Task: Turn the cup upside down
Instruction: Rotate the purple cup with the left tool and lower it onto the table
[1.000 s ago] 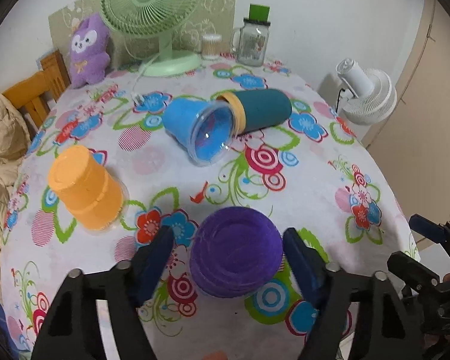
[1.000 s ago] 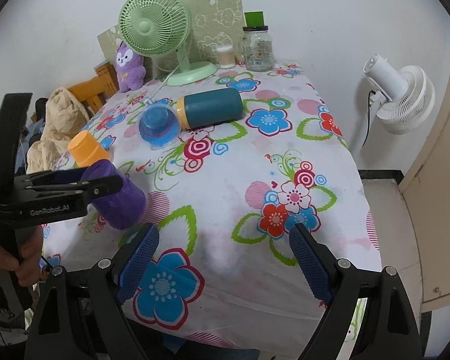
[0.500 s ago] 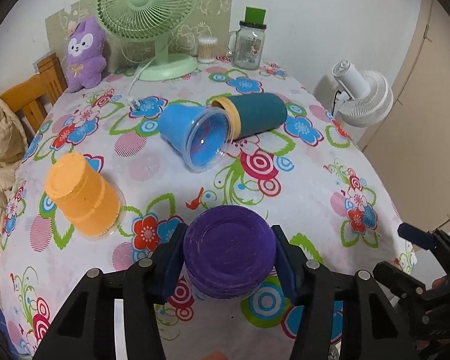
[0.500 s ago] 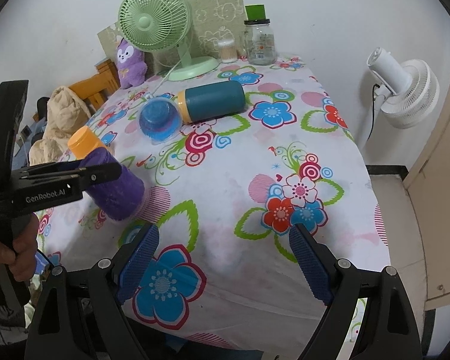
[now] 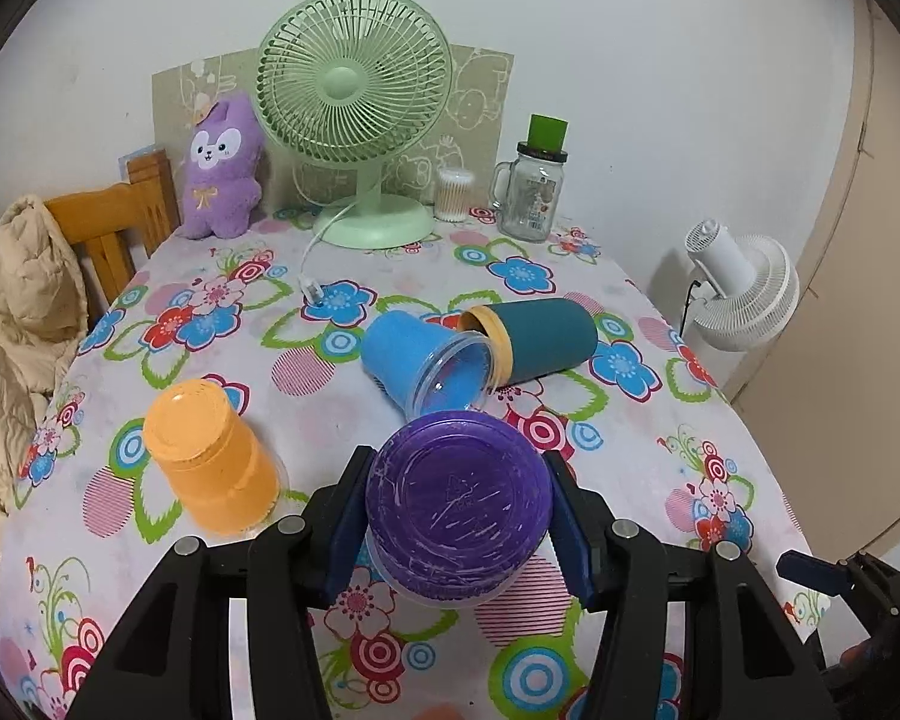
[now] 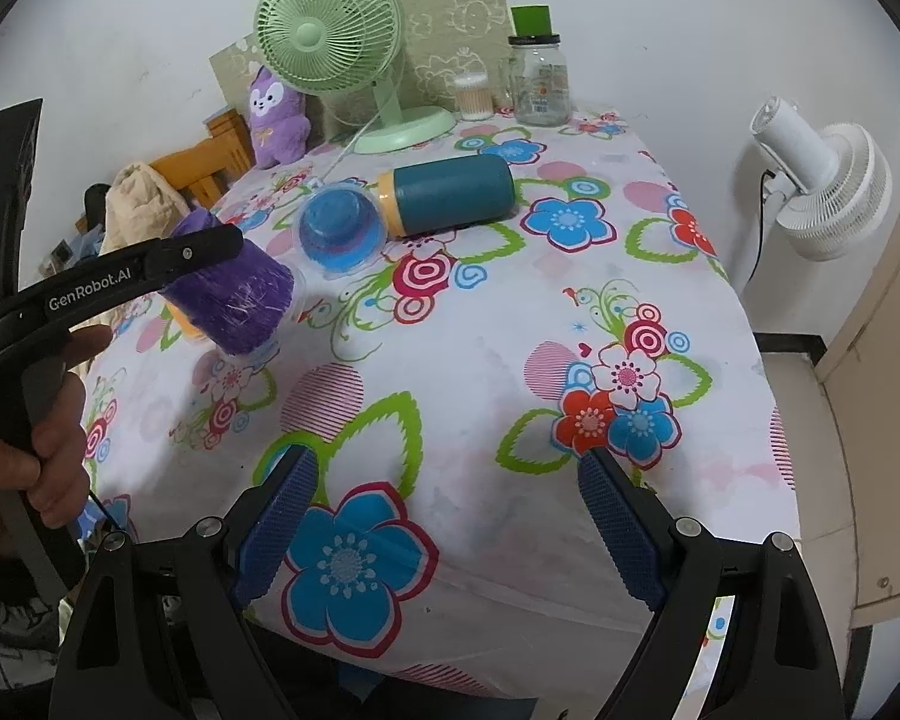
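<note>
The left gripper (image 5: 457, 510) clamps the purple cup (image 5: 457, 501) between its blue pads (image 5: 347, 519), base toward the camera. From the right side, the cup hangs tilted just above the floral tablecloth (image 6: 480, 348), mouth down and away, with a hand (image 6: 42, 420) on the gripper's handle. The right gripper (image 6: 447, 534) hovers at the table's near edge, jaws wide and holding nothing. An orange cup (image 5: 210, 459) stands upside down just left of the purple one. Farther back, a blue cup (image 5: 429, 363) lies on its side, its rim against a teal bottle (image 5: 540, 341). A green fan (image 5: 354, 120) stands at the far edge.
</note>
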`<state>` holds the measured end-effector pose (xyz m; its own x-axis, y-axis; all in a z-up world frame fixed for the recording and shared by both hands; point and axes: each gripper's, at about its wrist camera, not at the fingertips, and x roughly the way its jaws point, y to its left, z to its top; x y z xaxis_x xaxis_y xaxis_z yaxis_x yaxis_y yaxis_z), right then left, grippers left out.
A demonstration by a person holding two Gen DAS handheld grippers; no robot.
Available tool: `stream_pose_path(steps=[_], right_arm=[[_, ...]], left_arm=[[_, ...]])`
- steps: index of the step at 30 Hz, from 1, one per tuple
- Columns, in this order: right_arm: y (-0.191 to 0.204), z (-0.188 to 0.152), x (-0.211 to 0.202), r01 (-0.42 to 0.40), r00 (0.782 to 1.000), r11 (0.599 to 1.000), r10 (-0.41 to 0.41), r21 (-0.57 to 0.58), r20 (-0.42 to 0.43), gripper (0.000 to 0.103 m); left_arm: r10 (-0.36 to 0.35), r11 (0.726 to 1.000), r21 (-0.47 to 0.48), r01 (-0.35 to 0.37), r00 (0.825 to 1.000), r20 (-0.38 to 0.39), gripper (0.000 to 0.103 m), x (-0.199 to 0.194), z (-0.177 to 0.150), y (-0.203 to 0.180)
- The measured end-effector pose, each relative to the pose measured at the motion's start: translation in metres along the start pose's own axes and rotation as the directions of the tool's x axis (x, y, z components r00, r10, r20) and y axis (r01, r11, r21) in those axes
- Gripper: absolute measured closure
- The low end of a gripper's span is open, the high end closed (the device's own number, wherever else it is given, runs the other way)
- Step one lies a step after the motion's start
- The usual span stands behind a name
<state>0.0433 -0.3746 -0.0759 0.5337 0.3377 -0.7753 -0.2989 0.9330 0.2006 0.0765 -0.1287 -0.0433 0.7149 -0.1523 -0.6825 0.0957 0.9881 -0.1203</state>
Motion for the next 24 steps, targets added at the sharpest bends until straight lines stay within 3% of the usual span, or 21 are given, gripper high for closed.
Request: stream_pose_path(steps=[12,24], right_arm=[[0.008,0.001,0.000,-0.003,1.000,1.000,0.003,-0.019,-0.004,0.013],[0.009,0.000,0.003,-0.005,1.000,1.000,0.005,-0.017,-0.011,0.013]], left_arm=[[0.007,1.000,0.000,-0.007,0.997,0.077,0.047,-0.014,-0.001,0.002],[-0.044,0.999,0.012,0.044,0.999,0.003,0.047,-0.037,-0.018,-0.005]])
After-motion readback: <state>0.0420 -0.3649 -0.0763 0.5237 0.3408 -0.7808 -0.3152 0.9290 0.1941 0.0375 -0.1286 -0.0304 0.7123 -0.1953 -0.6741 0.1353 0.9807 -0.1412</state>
